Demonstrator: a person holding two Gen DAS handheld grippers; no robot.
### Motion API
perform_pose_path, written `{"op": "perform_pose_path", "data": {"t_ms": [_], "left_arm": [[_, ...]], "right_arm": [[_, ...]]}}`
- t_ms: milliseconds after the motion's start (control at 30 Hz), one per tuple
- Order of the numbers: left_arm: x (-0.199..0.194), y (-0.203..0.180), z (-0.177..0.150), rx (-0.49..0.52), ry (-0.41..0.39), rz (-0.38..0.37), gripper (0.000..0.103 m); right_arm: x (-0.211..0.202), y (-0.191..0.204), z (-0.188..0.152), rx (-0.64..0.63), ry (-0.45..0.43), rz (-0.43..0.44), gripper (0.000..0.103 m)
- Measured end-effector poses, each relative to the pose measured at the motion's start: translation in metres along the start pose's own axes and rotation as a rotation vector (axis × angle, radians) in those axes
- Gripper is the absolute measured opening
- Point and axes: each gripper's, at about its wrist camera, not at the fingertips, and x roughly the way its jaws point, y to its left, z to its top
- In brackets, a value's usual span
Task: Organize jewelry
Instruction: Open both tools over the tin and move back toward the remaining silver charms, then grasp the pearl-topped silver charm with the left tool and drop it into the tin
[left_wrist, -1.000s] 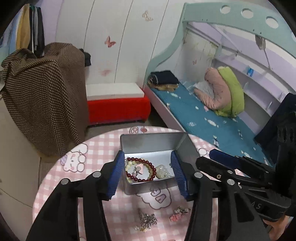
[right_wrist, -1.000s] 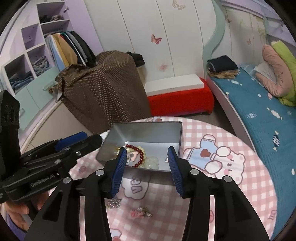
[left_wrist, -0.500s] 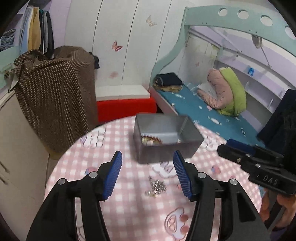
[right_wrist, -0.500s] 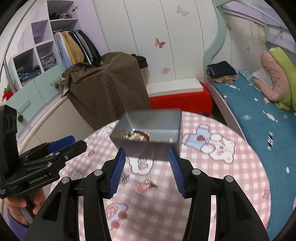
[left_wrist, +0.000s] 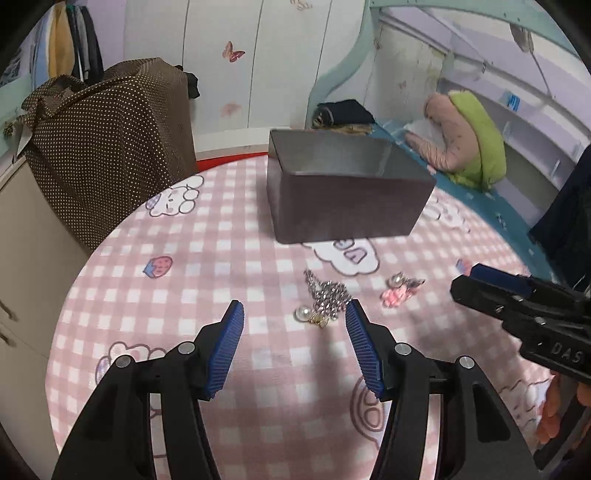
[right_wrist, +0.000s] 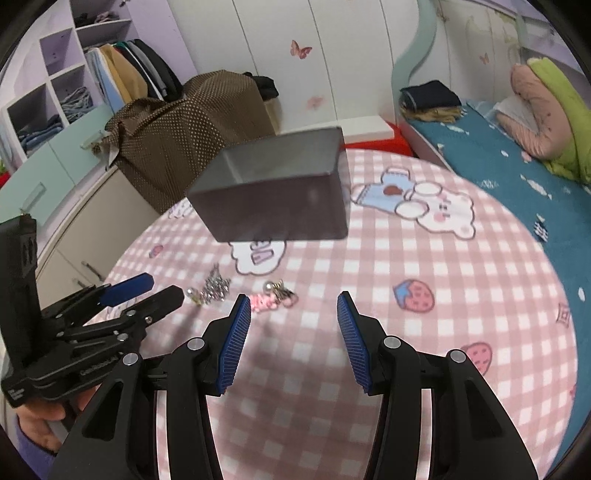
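Left wrist view: the left gripper (left_wrist: 293, 314) angles down over the table (left_wrist: 184, 295), jaws apart and empty. The silver chain (left_wrist: 327, 293) with a pearl lies just beyond its tips; the pink piece (left_wrist: 397, 291) lies to the right. The tin (left_wrist: 343, 199) stands behind, contents hidden.

Right wrist view: the right gripper (right_wrist: 293, 306) angles down, released, empty. The tin is blurred.

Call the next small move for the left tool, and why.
Probably ease the left tool forward and down to straddle the silver chain with the pearl. That piece lies loose on the pink checked tablecloth, just ahead of the open blue pads and nearer the right one, short of the grey tin. Nothing is between the pads yet.
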Motion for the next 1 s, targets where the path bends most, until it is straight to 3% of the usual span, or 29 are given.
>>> {"op": "perform_pose_path", "data": {"t_ms": [233,300,467,633,833,1000], "left_arm": [[0.014,0.001,0.001,-0.003,0.036,-0.014,0.052],[0.018,-0.001,0.002,0.012,0.049,-0.02,0.039],[0.021,-0.01,0.002,0.084,0.062,0.044,0.033],[0.02,-0.012,0.002,0.099,0.06,0.041,0.02],[0.02,-0.008,0.002,0.087,0.057,0.015,0.012],[0.016,0.001,-0.001,0.039,0.055,-0.021,0.012]], "right_arm": [[0.01,-0.009,-0.006,0.019,0.024,0.004,0.048],[0.011,-0.011,-0.007,0.022,0.027,0.008,0.048],[0.015,-0.009,-0.006,0.017,0.034,0.013,0.048],[0.021,-0.006,-0.007,0.006,0.054,0.013,0.048],[0.025,0.001,-0.008,-0.025,0.069,-0.008,0.048],[0.027,0.007,-0.006,-0.055,0.063,-0.029,0.048]]}}
